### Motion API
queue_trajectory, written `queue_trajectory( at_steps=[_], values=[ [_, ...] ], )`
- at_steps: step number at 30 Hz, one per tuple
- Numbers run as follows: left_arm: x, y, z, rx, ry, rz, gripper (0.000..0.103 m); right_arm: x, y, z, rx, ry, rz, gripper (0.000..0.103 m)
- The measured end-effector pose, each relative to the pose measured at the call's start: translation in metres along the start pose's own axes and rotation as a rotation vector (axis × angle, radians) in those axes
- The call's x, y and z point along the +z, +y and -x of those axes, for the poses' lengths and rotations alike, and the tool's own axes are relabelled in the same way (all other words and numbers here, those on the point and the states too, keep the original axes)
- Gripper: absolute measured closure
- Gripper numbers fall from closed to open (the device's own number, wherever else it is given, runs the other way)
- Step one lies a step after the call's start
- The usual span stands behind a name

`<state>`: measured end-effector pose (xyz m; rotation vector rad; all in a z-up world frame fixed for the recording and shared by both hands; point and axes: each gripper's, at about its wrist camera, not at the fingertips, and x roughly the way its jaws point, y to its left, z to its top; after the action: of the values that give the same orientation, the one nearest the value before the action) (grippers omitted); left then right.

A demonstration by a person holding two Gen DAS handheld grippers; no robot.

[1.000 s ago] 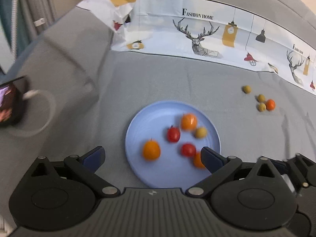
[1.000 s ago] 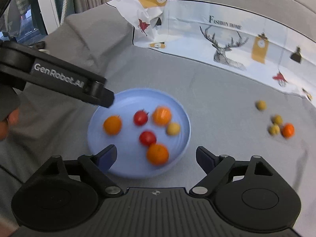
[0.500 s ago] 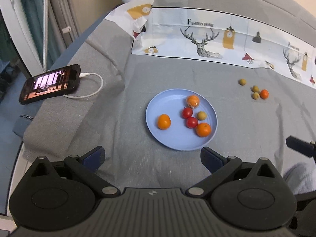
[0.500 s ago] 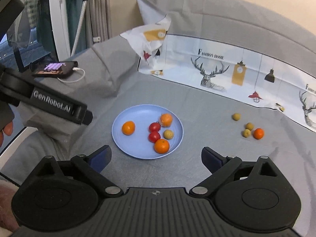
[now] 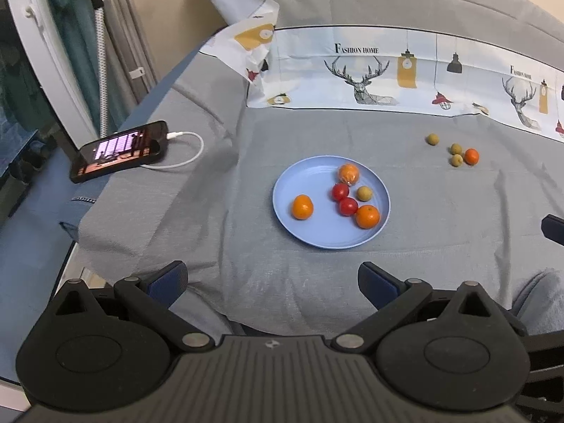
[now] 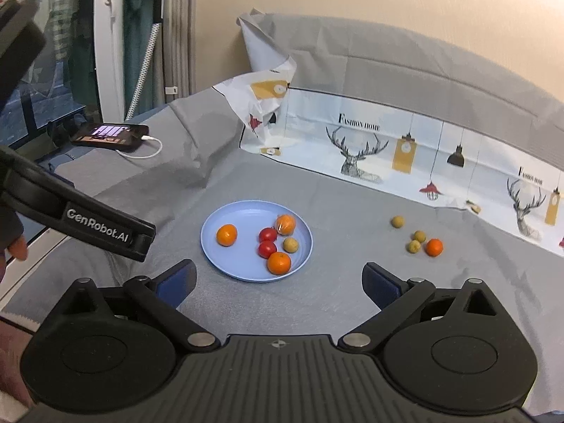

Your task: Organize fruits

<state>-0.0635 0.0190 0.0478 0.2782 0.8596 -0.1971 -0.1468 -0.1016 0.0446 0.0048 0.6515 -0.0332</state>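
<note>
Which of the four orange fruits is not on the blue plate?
The orange fruit lying on the grey cloth beside three small yellowish fruits; the other three sit on the plate.

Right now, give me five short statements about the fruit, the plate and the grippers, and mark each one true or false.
1. The blue plate holds six fruits. True.
2. Both red tomatoes lie loose on the grey cloth. False: they sit on the plate, side by side.
3. Four fruits lie off the plate: three yellowish ones and a small orange. True.
4. The right gripper is shut on an orange. False: its jaws stand wide open, just widened, with nothing between them.
5. The left gripper is open and empty. True.
</note>
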Motion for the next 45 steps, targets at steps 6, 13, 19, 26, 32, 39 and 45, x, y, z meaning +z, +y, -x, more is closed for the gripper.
queue_trajectory(
  at_steps=[6, 13, 19, 26, 32, 39, 45],
  values=[
    [-0.003, 0.002, 0.008, 0.021, -0.006, 0.019, 0.0, 0.0, 0.002, 0.012, -0.001, -0.03, 0.018, 0.003],
    [-0.004, 0.003, 0.01, 0.043, -0.013, 0.03, 0.0, -0.002, 0.004, 0.018, 0.002, -0.046, 0.02, 0.003],
    [-0.005, -0.002, 0.011, 0.066, -0.018, 0.023, 0.0, -0.002, 0.001, 0.017, 0.005, -0.043, 0.007, 0.003],
    [-0.004, -0.003, 0.006, 0.063, -0.008, 0.01, 0.0, -0.003, 0.001, 0.012, 0.014, -0.028, 0.0, 0.003],
    [-0.002, -0.005, -0.004, 0.062, 0.017, 0.007, 0.0, -0.004, -0.001, 0.002, 0.02, -0.006, -0.01, 0.003],
    [0.006, -0.005, -0.022, 0.022, 0.064, 0.029, 0.0, -0.005, -0.005, -0.013, 0.016, 0.031, -0.03, 0.003],
    [0.022, -0.02, -0.045, 0.04, 0.114, -0.005, 0.0, -0.009, -0.018, -0.025, 0.0, 0.02, -0.061, 0.003]
  ],
)
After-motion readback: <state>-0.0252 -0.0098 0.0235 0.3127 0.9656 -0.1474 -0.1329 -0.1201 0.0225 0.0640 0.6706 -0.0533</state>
